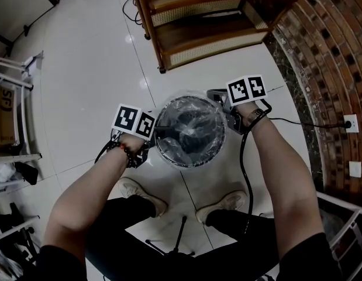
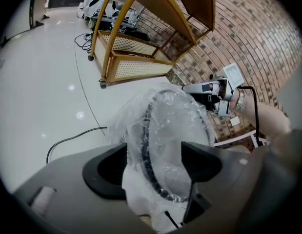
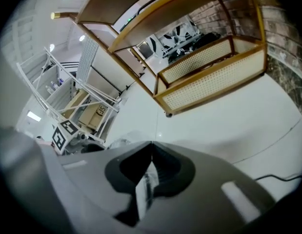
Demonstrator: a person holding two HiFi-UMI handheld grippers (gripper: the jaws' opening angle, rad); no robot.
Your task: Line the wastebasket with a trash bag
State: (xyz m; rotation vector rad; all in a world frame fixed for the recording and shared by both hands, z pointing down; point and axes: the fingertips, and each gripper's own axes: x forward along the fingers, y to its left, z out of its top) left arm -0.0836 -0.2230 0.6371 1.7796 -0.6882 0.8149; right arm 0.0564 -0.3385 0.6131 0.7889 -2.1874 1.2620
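Wastebasket [image 1: 186, 164]: stands upright on the floor [image 1: 81, 69], with a wooden shelf [image 1: 210, 22] beyond it.
Trash bag [image 2: 175, 121]: clear film lies over the wastebasket's mouth and sags inside; loose folds spill over its rim.
Left gripper [image 2: 153, 165]: at the wastebasket's left side; jaws wide apart, straddling rim and film, and we see no clamping.
Right gripper [image 3: 150, 172]: at the wastebasket's right side; jaws brought together on a thin fold of the trash bag.
Handling: we judge the film very light, limp, slippery and easily torn; the wastebasket may shift if tugged.
Hold point: we advise gripping the gathered hem just outside the rim, not the taut middle.
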